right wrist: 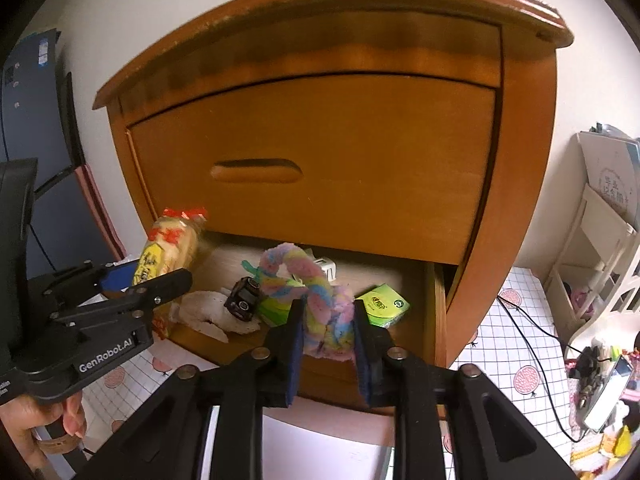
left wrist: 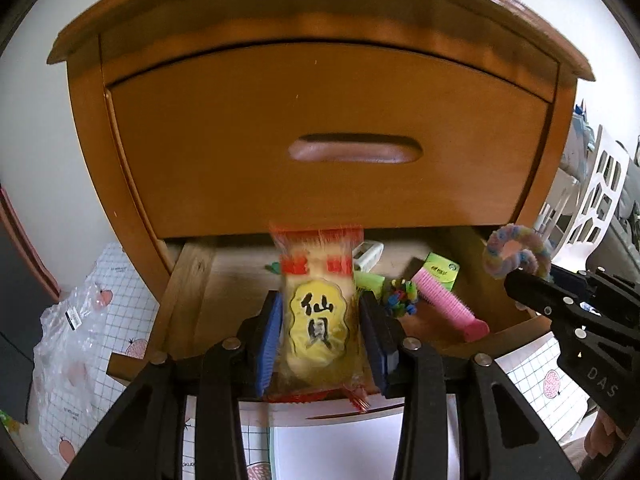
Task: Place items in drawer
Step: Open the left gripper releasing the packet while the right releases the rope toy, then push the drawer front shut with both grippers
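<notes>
Yellow snack packet (left wrist: 316,316), pinched upright between the blue pads of the left gripper (left wrist: 320,328), hangs over the front of the open lower drawer (left wrist: 188,280), while the right gripper (right wrist: 326,332) is closed on a fuzzy pastel ring (right wrist: 316,292) above the same drawer. Already inside lie a pink comb (left wrist: 448,304), a green box (right wrist: 382,305), a small black toy car (right wrist: 243,299) and what may be a white charger (right wrist: 325,267), blurred at the back. Both held things have yet to be let go, so the job looks well along but unfinished.
</notes>
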